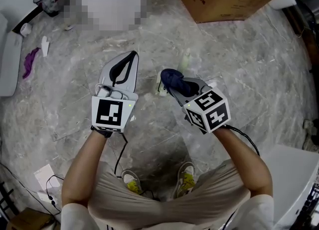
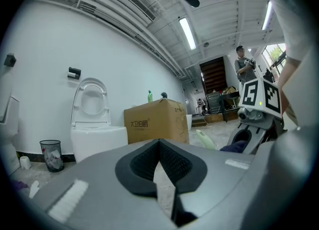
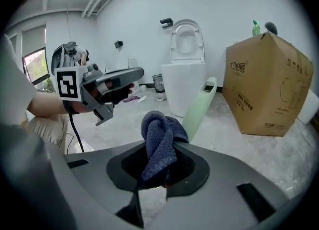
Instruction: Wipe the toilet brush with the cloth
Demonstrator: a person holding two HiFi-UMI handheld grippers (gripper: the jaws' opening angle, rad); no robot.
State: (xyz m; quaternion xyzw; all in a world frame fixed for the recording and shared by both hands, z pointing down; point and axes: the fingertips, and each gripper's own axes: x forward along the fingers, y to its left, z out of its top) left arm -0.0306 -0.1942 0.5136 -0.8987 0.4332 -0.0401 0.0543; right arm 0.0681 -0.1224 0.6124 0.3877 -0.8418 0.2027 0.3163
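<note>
a person stands on a grey marble-look floor (image 1: 239, 64), seen from above, with a hand-held gripper in each hand. the right gripper (image 3: 160, 155) has its jaws clamped on a dark blue cloth (image 3: 159, 136), which bunches up in a folded loop above the jaws. just past the cloth stands the toilet brush (image 3: 199, 108), its pale green handle leaning to the right; whether the cloth touches it cannot be told. from above, the brush (image 1: 185, 61) shows as a pale green strip on the floor right beyond the cloth.

the left gripper (image 2: 159, 146) is held beside the right one, a little apart from it, its jaws pressed together with nothing between them.

further back stand a white toilet (image 3: 183, 77) with its seat lifted, a small mesh waste bin (image 3: 158, 85) to its left, and a large cardboard box (image 3: 264, 87) to the right.
</note>
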